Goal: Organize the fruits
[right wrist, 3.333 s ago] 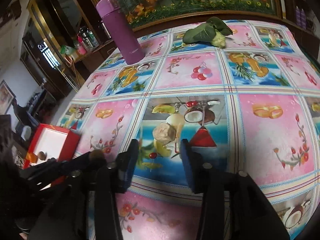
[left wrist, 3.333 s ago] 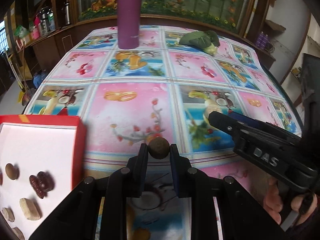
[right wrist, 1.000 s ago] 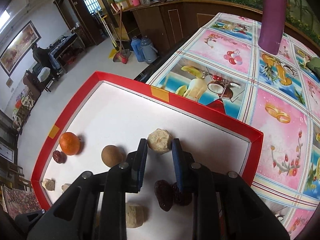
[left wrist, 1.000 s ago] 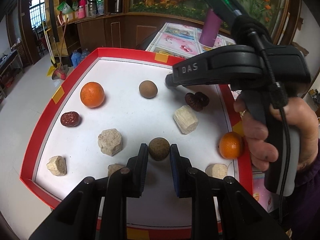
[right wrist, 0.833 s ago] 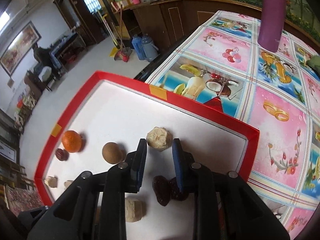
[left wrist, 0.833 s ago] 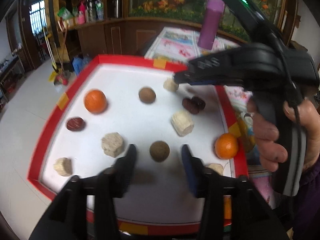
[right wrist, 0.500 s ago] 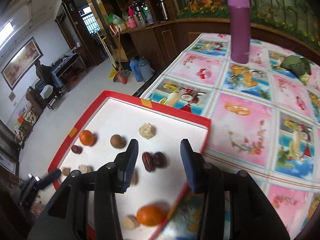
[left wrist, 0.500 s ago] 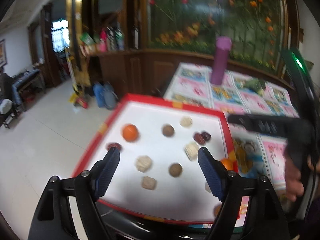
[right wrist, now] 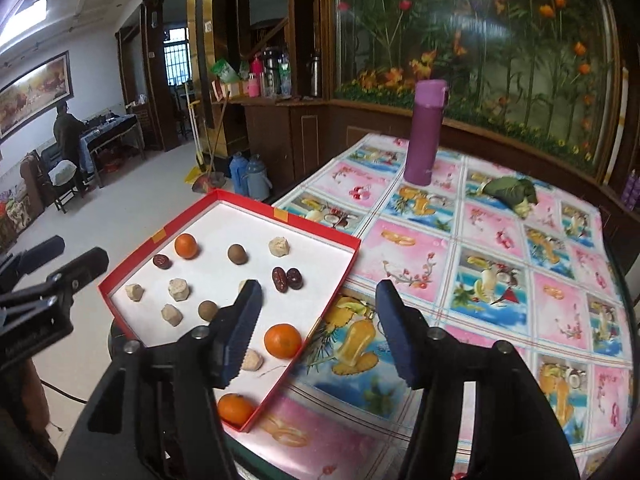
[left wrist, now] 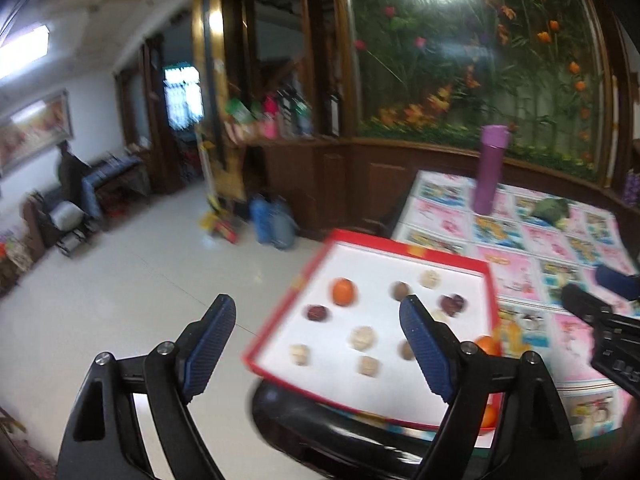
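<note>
Left wrist view: the left gripper (left wrist: 316,320) hangs above the red tray (left wrist: 404,247), its jaws just swung wide apart, nothing between them. Fruits sit scattered inside: a tangerine (left wrist: 343,291), a red date (left wrist: 317,313), a brown longan (left wrist: 401,290).

Right wrist view: the right gripper (right wrist: 318,300) has just been opening too, empty, over the tray's edge (right wrist: 320,233). The fruit-print tablecloth (right wrist: 480,248) holds only a purple flask (right wrist: 426,132) and a leafy bundle (right wrist: 510,192). Drop-off looks finished; next comes finding any fruit left outside.
</note>
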`<act>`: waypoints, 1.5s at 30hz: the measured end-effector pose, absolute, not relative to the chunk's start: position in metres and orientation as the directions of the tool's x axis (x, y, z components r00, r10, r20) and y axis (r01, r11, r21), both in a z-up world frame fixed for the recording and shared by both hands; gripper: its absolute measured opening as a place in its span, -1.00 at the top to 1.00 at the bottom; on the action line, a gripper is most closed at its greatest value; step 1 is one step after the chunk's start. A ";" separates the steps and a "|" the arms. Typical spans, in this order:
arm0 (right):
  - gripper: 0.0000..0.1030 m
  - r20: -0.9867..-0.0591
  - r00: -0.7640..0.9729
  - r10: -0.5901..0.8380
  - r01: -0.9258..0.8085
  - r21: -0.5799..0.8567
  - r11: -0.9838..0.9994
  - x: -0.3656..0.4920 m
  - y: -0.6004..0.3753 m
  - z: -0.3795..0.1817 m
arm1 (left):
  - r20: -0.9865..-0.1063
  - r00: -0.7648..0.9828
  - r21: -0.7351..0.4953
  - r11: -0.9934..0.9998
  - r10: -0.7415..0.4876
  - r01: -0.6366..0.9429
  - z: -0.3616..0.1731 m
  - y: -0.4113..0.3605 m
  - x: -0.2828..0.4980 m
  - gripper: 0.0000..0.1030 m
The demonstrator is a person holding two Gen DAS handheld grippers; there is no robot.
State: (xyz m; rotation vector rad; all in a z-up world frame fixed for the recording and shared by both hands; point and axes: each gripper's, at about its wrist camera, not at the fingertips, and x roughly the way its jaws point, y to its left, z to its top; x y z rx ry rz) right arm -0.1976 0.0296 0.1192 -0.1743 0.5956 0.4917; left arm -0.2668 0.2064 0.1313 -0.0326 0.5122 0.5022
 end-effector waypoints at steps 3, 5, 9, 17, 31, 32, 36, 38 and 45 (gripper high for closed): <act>-0.30 -0.554 0.735 0.391 -0.491 -0.038 0.870 -0.211 0.029 0.125 | -0.463 0.757 0.094 0.875 0.461 -0.475 0.137 0.210 -0.277 -0.65; -0.33 -0.543 0.746 0.386 -0.484 -0.044 0.874 -0.219 0.028 0.130 | -0.457 0.761 0.080 0.873 0.461 -0.481 0.141 0.213 -0.282 -0.66; -0.45 -0.504 0.788 0.352 -0.448 -0.078 0.891 -0.232 0.028 0.136 | -0.441 0.759 0.065 0.860 0.479 -0.506 0.147 0.219 -0.292 -0.67; -0.62 -0.449 0.832 0.325 -0.419 -0.126 0.899 -0.252 0.033 0.148 | -0.385 0.770 0.064 0.847 0.508 -0.527 0.153 0.224 -0.308 -0.99; -0.95 -0.361 0.871 0.332 -0.397 -0.120 0.910 -0.275 0.041 0.158 | -0.391 0.774 0.055 0.852 0.498 -0.520 0.156 0.227 -0.310 -1.00; -0.96 -0.357 0.873 0.333 -0.396 -0.120 0.910 -0.276 0.042 0.158 | -0.390 0.774 0.053 0.851 0.499 -0.522 0.156 0.227 -0.311 -1.00; -0.99 -0.360 0.864 0.351 -0.411 -0.106 0.905 -0.276 0.046 0.157 | -0.379 0.769 0.057 0.842 0.515 -0.536 0.156 0.230 -0.314 -1.00; -1.00 -0.349 0.871 0.346 -0.400 -0.096 0.911 -0.277 0.046 0.157 | -0.381 0.768 0.055 0.842 0.514 -0.536 0.156 0.234 -0.314 -1.00; -1.00 -0.376 0.861 0.343 -0.399 -0.080 0.913 -0.271 0.049 0.152 | -0.380 0.769 0.067 0.844 0.514 -0.531 0.154 0.241 -0.313 -0.99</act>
